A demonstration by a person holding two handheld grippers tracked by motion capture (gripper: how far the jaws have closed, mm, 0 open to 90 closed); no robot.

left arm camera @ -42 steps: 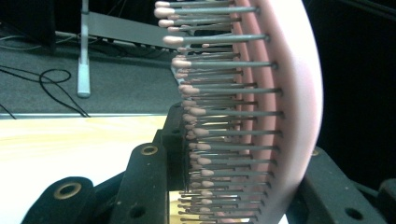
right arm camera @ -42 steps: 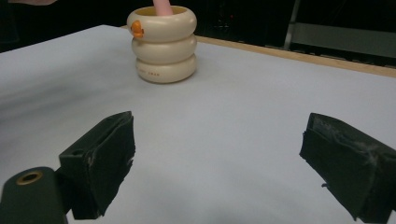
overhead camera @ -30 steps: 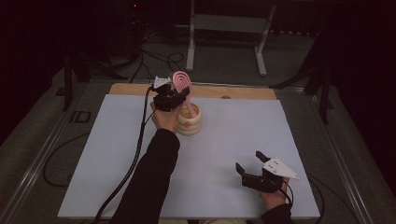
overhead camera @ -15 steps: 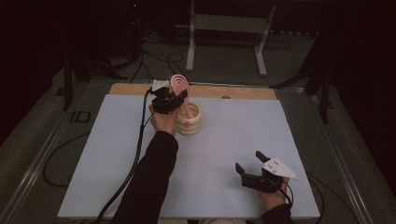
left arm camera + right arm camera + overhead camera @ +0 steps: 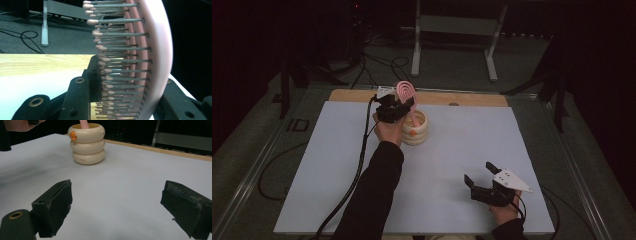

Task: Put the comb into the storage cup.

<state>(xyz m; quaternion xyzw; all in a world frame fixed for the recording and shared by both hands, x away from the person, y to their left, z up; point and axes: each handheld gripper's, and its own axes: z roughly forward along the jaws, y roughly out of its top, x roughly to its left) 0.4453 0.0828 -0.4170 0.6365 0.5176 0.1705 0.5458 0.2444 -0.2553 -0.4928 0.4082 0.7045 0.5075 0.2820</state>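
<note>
At upper centre of the high view, the left gripper (image 5: pixel 398 106) clamped the pink hairbrush (image 5: pixel 406 93) by its head, handle in the cream cup (image 5: pixel 416 131). Light, stiff, bristles springy; probably best gripped across the head. Right gripper (image 5: pixel 482 176) stood open.

Mat (image 5: pixel 337 165) open — only cup (image 5: pixel 416 131) obstructs.

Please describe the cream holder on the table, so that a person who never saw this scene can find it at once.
On the white table, look near the far edge, close to the wooden strip. There stands the cream holder, shaped like three stacked rings, beside the left gripper. A small orange mark on its rim and the pink hairbrush rising from it set it apart.
</note>
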